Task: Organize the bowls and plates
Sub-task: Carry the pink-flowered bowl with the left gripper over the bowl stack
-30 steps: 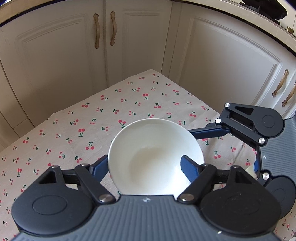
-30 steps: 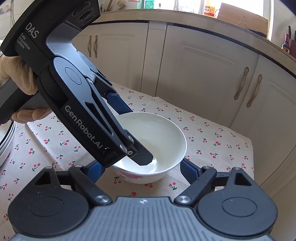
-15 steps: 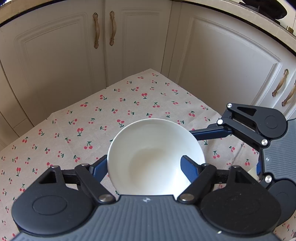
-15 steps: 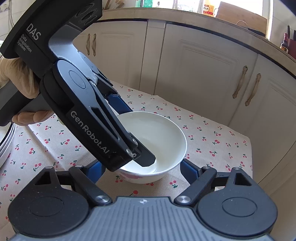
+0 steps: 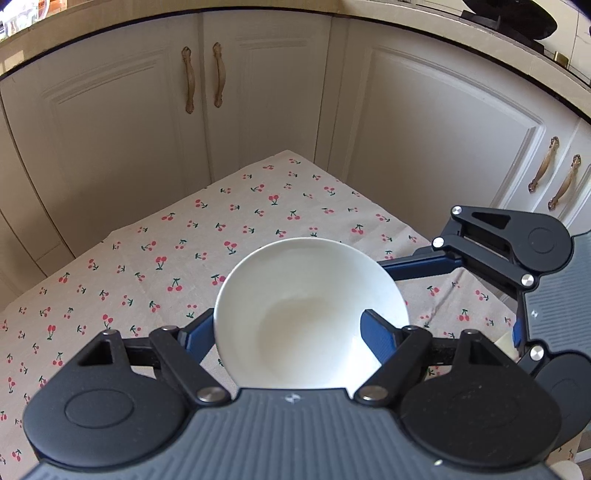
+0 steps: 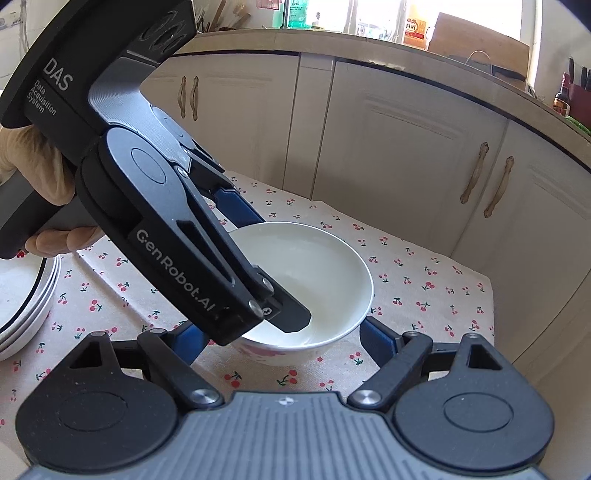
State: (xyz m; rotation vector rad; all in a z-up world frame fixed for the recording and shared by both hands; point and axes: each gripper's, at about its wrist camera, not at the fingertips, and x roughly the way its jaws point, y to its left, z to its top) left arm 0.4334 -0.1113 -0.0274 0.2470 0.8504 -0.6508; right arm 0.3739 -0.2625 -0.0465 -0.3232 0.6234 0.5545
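White bowl [image 6: 314, 273], pink floral outside, visible right wrist only; left gripper [image 5: 295, 332] pinches wall; right gripper [image 6: 280, 332] straddles, contact unclear; stacked plates [image 6: 26, 302] left.

The stack of white dark-rimmed plates [image 6: 22, 295] on the left is cut off by the picture's edge. The near rim of the white ceramic bowl [image 5: 310, 314] sits hidden behind the gripper body. Labels on the far countertop bottles [image 6: 415, 31] are too small to read.
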